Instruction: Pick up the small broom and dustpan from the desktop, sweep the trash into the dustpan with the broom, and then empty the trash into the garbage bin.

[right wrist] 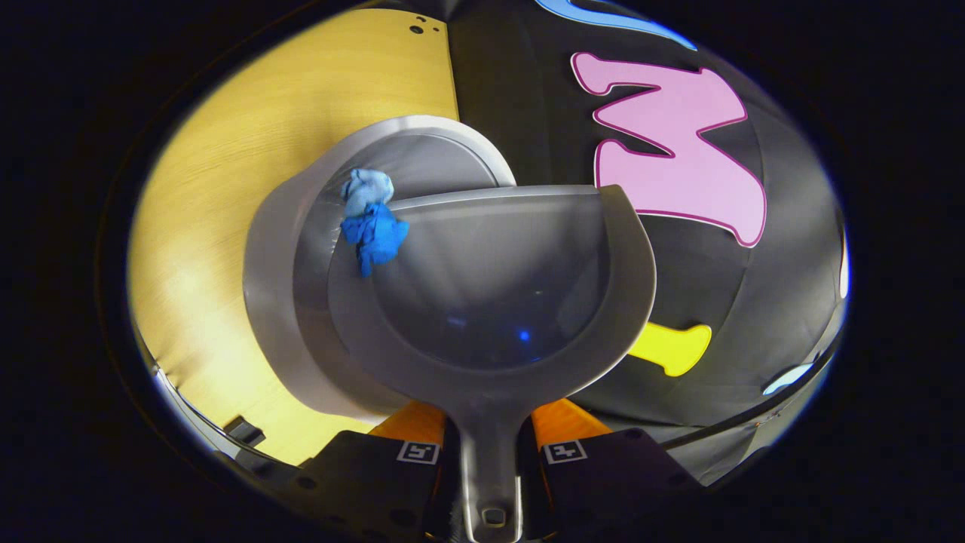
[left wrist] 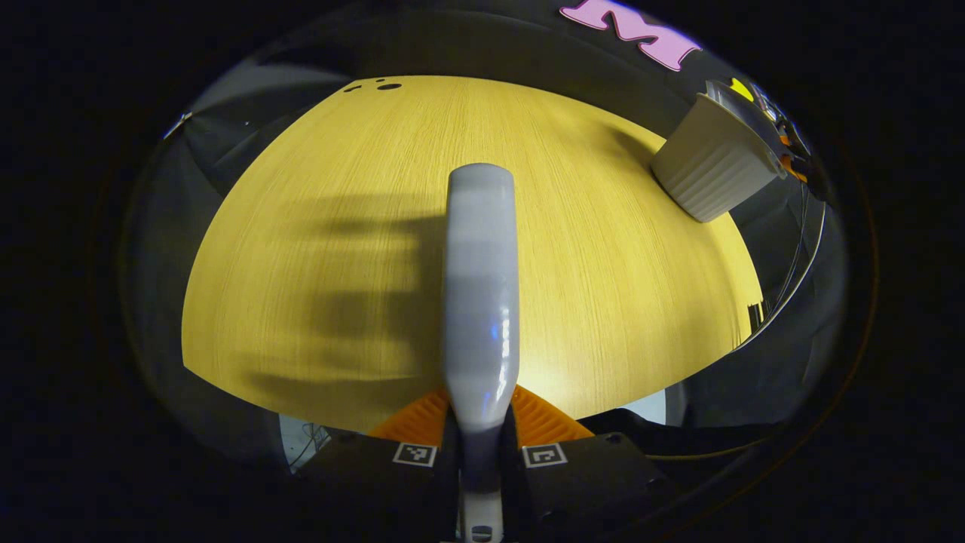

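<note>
Blue crumpled trash (right wrist: 372, 226) sits at dustpan (right wrist: 497, 286) lip, over open garbage bin (right wrist: 275, 302) mouth. My right gripper (right wrist: 491, 445) clamps dustpan handle, pan pointing straight ahead. My left gripper (left wrist: 480, 437) clamps broom (left wrist: 481, 286), held over desktop (left wrist: 603, 302), bin well off to its right. Judgement: tip pan further forward so trash drops.

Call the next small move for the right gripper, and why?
Probably tip the dustpan a little further forward. The right gripper holds its handle over the garbage bin, and the blue trash sits at the pan's front lip above the bin's opening, not yet dropped in.
</note>
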Tool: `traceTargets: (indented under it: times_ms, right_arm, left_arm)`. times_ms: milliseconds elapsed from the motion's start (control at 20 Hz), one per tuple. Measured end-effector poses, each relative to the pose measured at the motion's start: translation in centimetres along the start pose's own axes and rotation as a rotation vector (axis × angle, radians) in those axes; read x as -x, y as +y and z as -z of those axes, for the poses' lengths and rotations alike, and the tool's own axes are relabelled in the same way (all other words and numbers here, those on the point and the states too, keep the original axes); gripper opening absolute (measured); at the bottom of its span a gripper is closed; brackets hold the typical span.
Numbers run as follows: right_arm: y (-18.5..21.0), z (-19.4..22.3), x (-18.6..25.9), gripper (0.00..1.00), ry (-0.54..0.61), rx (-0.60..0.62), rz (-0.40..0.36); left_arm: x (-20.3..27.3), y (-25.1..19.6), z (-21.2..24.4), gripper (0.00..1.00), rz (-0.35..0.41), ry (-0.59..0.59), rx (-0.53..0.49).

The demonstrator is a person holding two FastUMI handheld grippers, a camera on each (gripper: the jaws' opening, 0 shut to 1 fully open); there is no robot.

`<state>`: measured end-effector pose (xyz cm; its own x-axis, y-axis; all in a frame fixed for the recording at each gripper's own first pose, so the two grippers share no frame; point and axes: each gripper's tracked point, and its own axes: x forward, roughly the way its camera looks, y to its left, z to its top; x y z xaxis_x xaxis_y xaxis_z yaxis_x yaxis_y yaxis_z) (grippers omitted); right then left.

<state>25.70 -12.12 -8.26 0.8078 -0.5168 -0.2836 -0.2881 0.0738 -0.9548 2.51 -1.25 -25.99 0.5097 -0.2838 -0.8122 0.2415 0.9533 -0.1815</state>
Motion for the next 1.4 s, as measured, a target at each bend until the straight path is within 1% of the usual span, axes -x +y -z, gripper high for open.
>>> traceTargets:
  times_ms: [100, 200, 300, 400, 500, 600, 700, 800, 850, 900, 1000, 1100, 1150, 1200, 1300, 1350, 1400]
  right_arm:
    - [-0.3, 0.0, -0.4, 0.35, -0.009, 0.000, 0.034]
    - [-0.6, 0.3, -0.3, 0.35, -0.001, -0.066, 0.036]
    - [-1.1, 1.1, 0.0, 0.35, 0.020, -0.214, 0.011]
    - [-1.4, 2.1, 0.2, 0.35, 0.057, -0.414, -0.039]
    - [-1.9, 3.3, 1.0, 0.35, 0.088, -0.583, -0.066]
    - [-2.8, 3.7, 1.9, 0.35, 0.083, -0.719, -0.080]
    - [-2.6, 3.5, 2.9, 0.35, 0.047, -0.877, -0.108]
    - [-1.9, 3.2, 3.9, 0.35, 0.030, -1.025, -0.167]
    - [-2.0, 2.7, 3.7, 0.35, 0.016, -1.092, -0.196]
    - [-2.1, 2.1, 4.0, 0.35, -0.001, -1.141, -0.211]
    - [-2.1, 0.7, 3.6, 0.35, -0.042, -1.181, -0.215]
    - [-1.8, -0.1, 5.3, 0.35, -0.075, -1.210, -0.239]
    - [-1.4, -0.7, 6.1, 0.27, -0.090, -1.220, -0.250]
    - [-0.5, -1.7, 7.0, 0.35, -0.114, -1.224, -0.267]
    - [2.0, -3.7, 9.0, 0.35, -0.132, -1.227, -0.320]
    - [3.7, -4.9, 10.0, 0.35, -0.137, -1.231, -0.360]
    - [5.0, -6.1, 10.9, 0.35, -0.139, -1.235, -0.401]
  left_arm:
    - [0.0, 0.1, -0.1, 0.28, -0.004, -0.002, -0.002]
    - [-0.1, 0.0, -0.1, 0.27, -0.008, -0.011, 0.003]
    - [-0.1, 0.1, -0.3, 0.27, -0.012, -0.017, 0.010]
    - [-0.1, 0.4, -0.6, 0.27, -0.015, -0.020, 0.011]
    - [-0.2, 0.3, -0.7, 0.27, -0.016, -0.022, 0.005]
    - [-0.3, 0.3, -1.1, 0.27, -0.015, -0.028, 0.003]
    - [-0.3, 0.3, -2.0, 0.27, -0.025, -0.047, 0.006]
    - [-0.1, 0.9, -3.0, 0.27, -0.055, -0.074, -0.010]
    - [-0.1, 1.2, -3.5, 0.27, -0.073, -0.085, -0.026]
    - [0.0, 1.5, -4.0, 0.24, -0.084, -0.093, -0.037]
    - [-0.3, 1.5, -4.6, 0.25, -0.088, -0.101, -0.041]
    - [-0.6, 1.4, -5.3, 0.27, -0.089, -0.111, -0.033]
    - [-0.8, 1.5, -5.5, 0.27, -0.093, -0.114, -0.033]
    - [-1.0, 1.8, -5.7, 0.27, -0.106, -0.113, -0.035]
    - [-1.0, 2.0, -5.7, 0.28, -0.113, -0.105, -0.038]
    - [-1.1, 2.1, -5.7, 0.31, -0.114, -0.097, -0.041]
    - [-1.2, 2.4, -5.8, 0.31, -0.118, -0.092, -0.046]
